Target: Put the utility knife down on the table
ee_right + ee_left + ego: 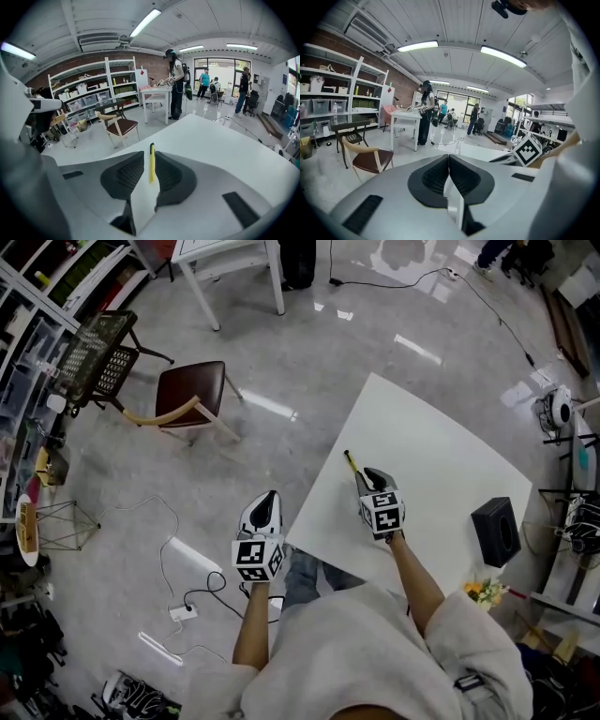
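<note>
Yellow utility knife (152,161) lay flat on the white surface (441,465), near one edge, pointing away from the person. The put-down looked done, or as good as: the knife seemed to rest on its own. Next move prob. calls for backing straight off w/o nudging the handle. The right hand-held gripper (368,476) hung just above and behind it, jaws partly apart, knife lined up w/ the gap btwn them but neither pad pressing it, so it held nothing. The left hand-held gripper (449,171) was off the surface, over the floor, jaws closed together, empty. A black box (495,531) sat well apart from the knife.
</note>
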`<state>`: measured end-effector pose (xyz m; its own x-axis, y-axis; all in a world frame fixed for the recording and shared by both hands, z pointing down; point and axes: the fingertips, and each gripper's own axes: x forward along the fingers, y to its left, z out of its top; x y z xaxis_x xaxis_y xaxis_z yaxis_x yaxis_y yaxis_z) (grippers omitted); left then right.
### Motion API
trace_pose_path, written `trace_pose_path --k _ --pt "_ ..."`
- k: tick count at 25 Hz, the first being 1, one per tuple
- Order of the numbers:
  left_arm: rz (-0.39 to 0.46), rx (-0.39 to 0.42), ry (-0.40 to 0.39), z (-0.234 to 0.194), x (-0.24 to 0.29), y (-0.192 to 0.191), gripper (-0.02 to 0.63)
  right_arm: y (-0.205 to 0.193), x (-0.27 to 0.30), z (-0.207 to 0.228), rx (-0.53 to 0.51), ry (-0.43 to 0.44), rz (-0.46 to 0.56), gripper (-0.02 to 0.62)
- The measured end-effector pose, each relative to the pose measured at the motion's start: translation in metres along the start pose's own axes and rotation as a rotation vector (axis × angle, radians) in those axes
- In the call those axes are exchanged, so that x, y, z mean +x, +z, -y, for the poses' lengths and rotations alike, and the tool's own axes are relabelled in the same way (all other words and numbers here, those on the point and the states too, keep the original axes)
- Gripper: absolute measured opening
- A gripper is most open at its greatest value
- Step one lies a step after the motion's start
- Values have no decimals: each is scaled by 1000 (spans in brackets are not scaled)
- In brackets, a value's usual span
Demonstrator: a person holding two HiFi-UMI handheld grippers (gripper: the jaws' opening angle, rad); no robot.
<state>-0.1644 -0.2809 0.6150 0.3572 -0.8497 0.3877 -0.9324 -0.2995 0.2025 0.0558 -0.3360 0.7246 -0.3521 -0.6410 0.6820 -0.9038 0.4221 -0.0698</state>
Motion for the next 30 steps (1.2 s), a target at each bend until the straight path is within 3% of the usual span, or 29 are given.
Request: trace_pose_path --k 11,30 --pt "9 5 -21 9 4 5 20 -7 -50 -6 45 -19 95 32" --pt "145 75 -36 20 3 75 20 123 -119 -12 -32 -29 412 31"
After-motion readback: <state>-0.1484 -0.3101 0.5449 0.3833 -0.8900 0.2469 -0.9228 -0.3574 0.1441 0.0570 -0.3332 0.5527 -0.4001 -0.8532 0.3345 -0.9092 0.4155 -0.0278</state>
